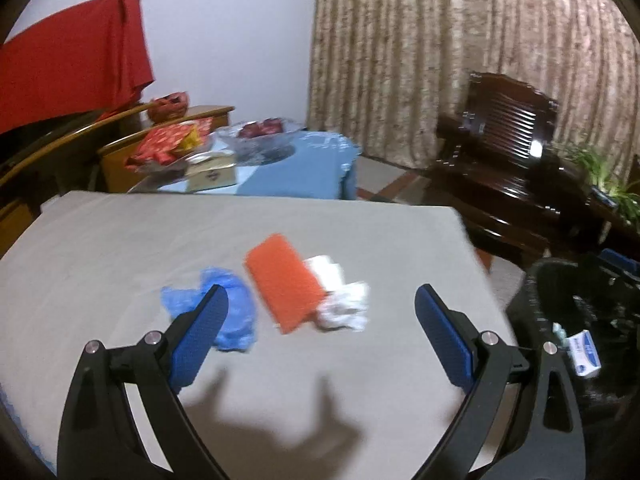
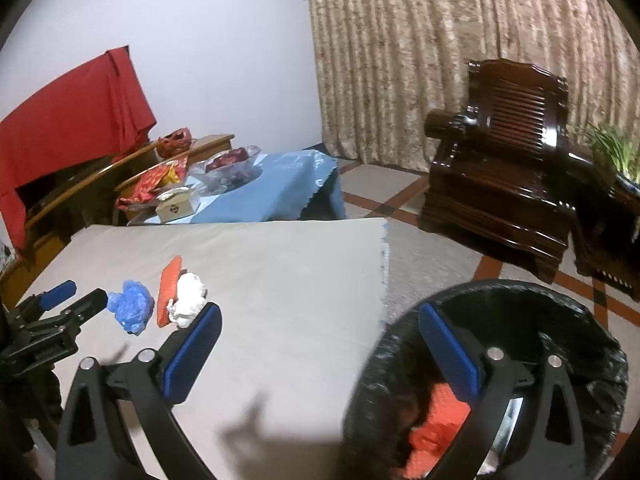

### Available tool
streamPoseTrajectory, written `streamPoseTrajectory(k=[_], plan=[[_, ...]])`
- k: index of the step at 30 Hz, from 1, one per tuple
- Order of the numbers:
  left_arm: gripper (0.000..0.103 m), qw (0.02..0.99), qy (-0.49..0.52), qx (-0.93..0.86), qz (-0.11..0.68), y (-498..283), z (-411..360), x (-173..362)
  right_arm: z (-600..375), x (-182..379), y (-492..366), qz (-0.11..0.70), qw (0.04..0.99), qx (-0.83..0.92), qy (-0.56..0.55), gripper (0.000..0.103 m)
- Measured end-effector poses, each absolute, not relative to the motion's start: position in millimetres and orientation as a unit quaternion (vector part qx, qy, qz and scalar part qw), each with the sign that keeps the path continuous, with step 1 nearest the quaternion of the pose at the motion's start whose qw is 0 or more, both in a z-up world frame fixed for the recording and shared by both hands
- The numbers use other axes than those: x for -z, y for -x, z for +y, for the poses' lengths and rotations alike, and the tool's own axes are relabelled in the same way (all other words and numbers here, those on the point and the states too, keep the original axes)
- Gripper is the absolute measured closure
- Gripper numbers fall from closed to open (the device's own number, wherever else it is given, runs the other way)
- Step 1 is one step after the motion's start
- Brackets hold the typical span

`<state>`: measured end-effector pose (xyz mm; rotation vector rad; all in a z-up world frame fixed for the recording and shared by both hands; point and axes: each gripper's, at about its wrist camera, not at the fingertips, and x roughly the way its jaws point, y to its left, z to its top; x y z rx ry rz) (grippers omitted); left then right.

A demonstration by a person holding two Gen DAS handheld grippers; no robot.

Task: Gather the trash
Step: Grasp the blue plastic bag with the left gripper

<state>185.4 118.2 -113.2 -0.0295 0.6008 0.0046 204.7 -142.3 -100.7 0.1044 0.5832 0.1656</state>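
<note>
Three pieces of trash are seen together on the grey desk (image 1: 120, 240): a blue bag (image 1: 236, 312), an orange sponge (image 1: 284, 280) and white paper (image 1: 340, 300). The sponge lies between the other two, with the paper touching its right side and the bag just beside its left.

The left gripper (image 1: 320, 304) is held above the desk, facing these pieces. Its fingers (image 1: 200, 332) are spread wide and nothing is held between them.

The right gripper (image 2: 320, 322) is held over the desk's right edge and a black-lined bin (image 2: 580, 320) on the floor. Its fingers (image 2: 192, 352) are likewise spread wide and empty. Something orange (image 2: 440, 428) is seen inside the bin, and a small white-and-blue box (image 1: 585, 354) is also seen there from the left wrist view.
</note>
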Motion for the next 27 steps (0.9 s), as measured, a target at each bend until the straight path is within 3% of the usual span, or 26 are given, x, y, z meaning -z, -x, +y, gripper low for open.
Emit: streamPoseTrajectory(k=[13,27], plan=[[0.011,0.939,0.035,-0.064,0.335,-222.0,189.8,161.7,-77.4,137.8,-249.5,0.315,0.942,-0.109,-0.03,0.006],[0.011,0.919,0.058,-0.074,0.383,-272.6,217.9,212.0,-46.9,172.1,-283.2,0.349,0.93,-0.115,-0.014,0.006]])
